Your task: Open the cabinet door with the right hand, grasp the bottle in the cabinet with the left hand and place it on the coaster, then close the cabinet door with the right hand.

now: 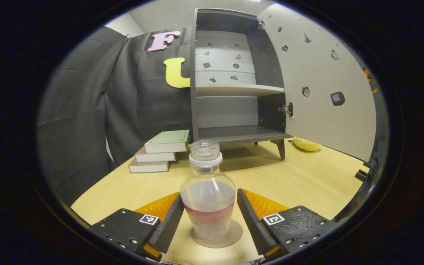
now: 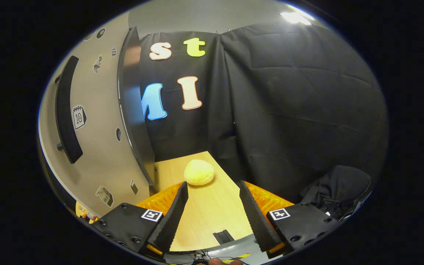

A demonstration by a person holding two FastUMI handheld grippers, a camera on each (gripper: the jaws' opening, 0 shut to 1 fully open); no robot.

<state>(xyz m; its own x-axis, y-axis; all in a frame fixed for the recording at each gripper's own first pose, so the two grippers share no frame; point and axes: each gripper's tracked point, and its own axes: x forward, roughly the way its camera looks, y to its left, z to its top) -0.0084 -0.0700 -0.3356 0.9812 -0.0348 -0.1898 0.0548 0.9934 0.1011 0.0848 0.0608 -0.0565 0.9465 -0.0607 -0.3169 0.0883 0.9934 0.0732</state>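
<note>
In the left gripper view a clear bottle (image 1: 208, 198) with a white neck ring and no cap stands upright on a round brown coaster (image 1: 217, 237) on the wooden table. My left gripper (image 1: 209, 215) is open around it, a gap showing on each side of the bottle. Behind stands the grey cabinet (image 1: 234, 88) with its door (image 1: 318, 81) swung open to the right and its shelves bare. In the right gripper view my right gripper (image 2: 212, 209) is open and holds nothing; the outer face of the open door (image 2: 98, 147) with its dark bar handle (image 2: 66, 110) is close on its left.
A stack of three books (image 1: 158, 151) lies left of the cabinet. A yellow bun-like object (image 2: 198, 172) rests on the table behind the door, also seen as a yellow object (image 1: 306, 144) under the door. The table's front edge (image 2: 212, 244) is just below my right gripper.
</note>
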